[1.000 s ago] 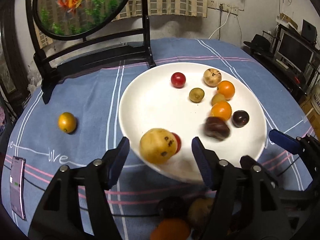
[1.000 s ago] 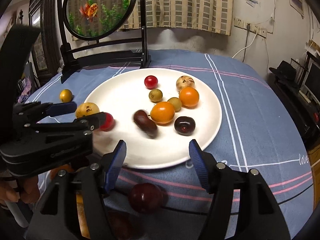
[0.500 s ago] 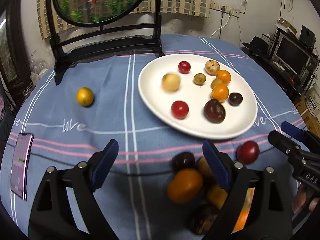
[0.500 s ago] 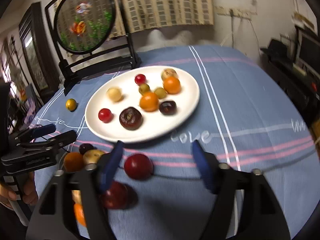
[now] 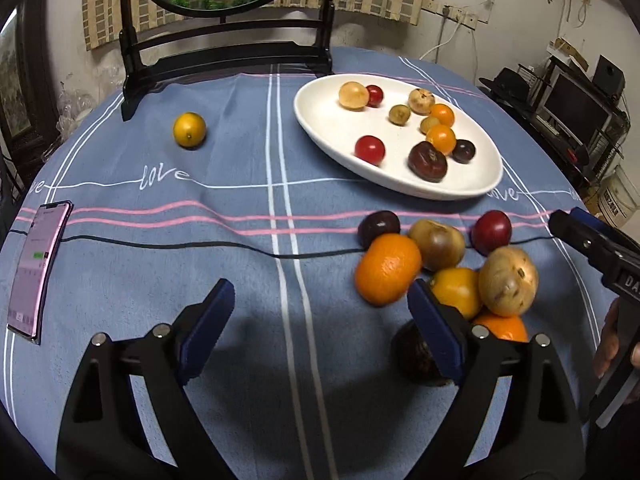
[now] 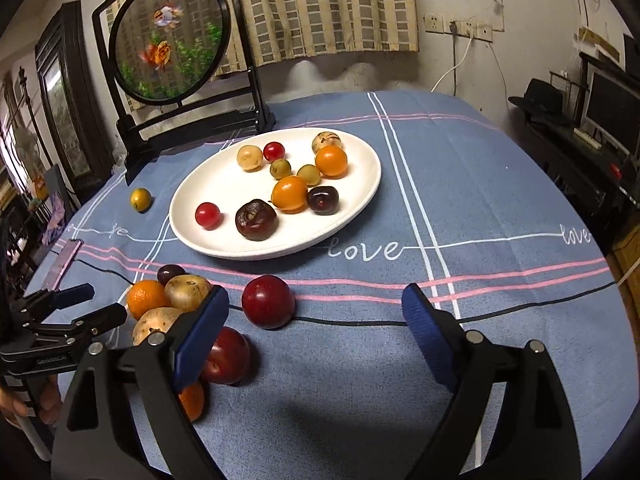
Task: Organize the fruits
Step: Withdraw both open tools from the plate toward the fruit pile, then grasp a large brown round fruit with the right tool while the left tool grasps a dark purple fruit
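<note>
A white plate holds several small fruits, among them a red one and a dark brown one. A pile of loose fruit lies on the blue cloth in front of the plate: an orange, a tan fruit, a red plum. A lone yellow fruit lies left of the plate. My left gripper is open and empty, just left of the pile. My right gripper is open and empty, over the cloth right of the pile.
A round fish-painting screen on a black stand stands at the table's back. A phone lies at the left edge, with a black cable across the cloth. Shelves with monitors stand to the right.
Both grippers have pulled back from the plate toward the table's front edge. The yellowish fruit left between my left fingers now rests at the plate's back. The pile has come into full view.
</note>
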`<state>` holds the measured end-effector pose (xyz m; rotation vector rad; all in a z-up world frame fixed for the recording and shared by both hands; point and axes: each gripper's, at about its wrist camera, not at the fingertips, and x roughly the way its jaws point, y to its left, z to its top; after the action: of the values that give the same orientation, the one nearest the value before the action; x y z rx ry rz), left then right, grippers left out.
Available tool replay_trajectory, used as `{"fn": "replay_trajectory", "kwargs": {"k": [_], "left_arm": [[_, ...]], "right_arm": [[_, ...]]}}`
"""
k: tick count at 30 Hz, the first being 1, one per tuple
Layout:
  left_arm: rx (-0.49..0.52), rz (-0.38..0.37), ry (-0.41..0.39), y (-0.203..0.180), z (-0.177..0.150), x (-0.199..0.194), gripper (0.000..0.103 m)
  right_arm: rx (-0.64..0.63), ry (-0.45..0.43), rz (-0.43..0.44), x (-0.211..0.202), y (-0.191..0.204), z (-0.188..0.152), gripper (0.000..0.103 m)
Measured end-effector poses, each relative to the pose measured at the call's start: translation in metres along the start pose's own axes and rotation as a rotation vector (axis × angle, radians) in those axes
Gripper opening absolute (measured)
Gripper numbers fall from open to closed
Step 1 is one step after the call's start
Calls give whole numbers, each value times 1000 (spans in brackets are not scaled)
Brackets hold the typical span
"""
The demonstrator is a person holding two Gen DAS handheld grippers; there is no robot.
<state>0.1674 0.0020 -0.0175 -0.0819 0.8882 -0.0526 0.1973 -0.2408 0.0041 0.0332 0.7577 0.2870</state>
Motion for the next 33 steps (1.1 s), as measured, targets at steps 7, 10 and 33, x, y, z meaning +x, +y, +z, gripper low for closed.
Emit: {"fn": "replay_trajectory", "kwargs": {"k": [7, 10, 33], "left_arm": [[62, -14, 5, -16, -5, -4, 92], [57, -9, 15, -15, -6, -3, 92], [-31, 65, 22, 9, 0, -1, 93]], "right_arm": [[-26, 35, 54, 2, 11, -3, 90], [-41, 32, 93, -2, 16, -3, 90], [-299, 25, 159, 6, 86, -32, 46]]}}
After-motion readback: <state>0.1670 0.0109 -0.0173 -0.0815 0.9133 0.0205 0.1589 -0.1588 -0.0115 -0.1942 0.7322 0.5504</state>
